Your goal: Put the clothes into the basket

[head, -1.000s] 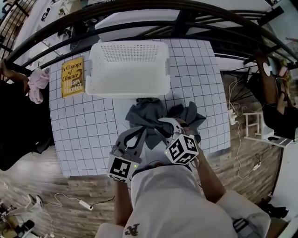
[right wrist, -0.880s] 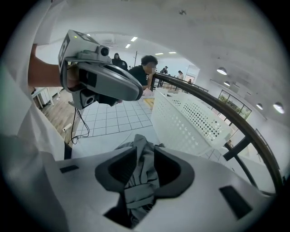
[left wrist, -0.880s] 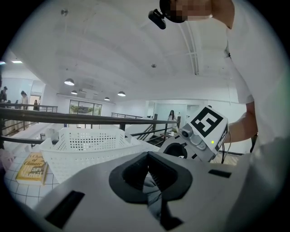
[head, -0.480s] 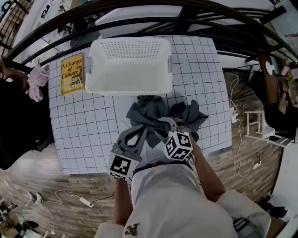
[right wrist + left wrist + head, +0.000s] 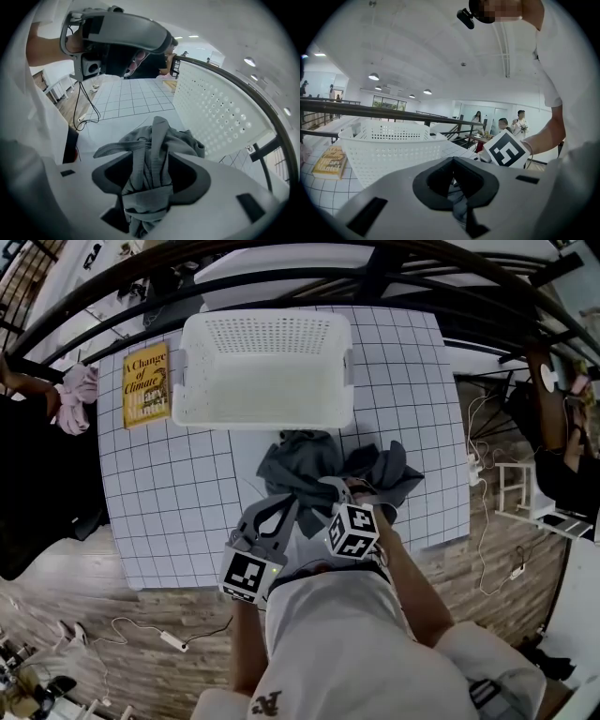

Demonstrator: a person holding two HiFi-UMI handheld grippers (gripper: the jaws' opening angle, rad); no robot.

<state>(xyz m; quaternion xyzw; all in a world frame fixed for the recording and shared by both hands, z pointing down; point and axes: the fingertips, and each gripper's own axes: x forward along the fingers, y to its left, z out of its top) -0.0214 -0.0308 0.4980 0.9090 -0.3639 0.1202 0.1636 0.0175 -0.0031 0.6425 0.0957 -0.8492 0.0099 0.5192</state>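
Two jaws of the right gripper (image 5: 150, 153), just opened wide, straddle grey clothes (image 5: 152, 187).

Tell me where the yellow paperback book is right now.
Head view: the yellow paperback book lies flat on the gridded table, far-left corner, just left of the white perforated plastic basket.

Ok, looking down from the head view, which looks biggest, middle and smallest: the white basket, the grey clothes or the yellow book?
Largest to smallest, as they look in the head view:
1. white basket, clearly the biggest
2. grey clothes, a smaller heap, partly covered at its near side
3. yellow book, the smallest
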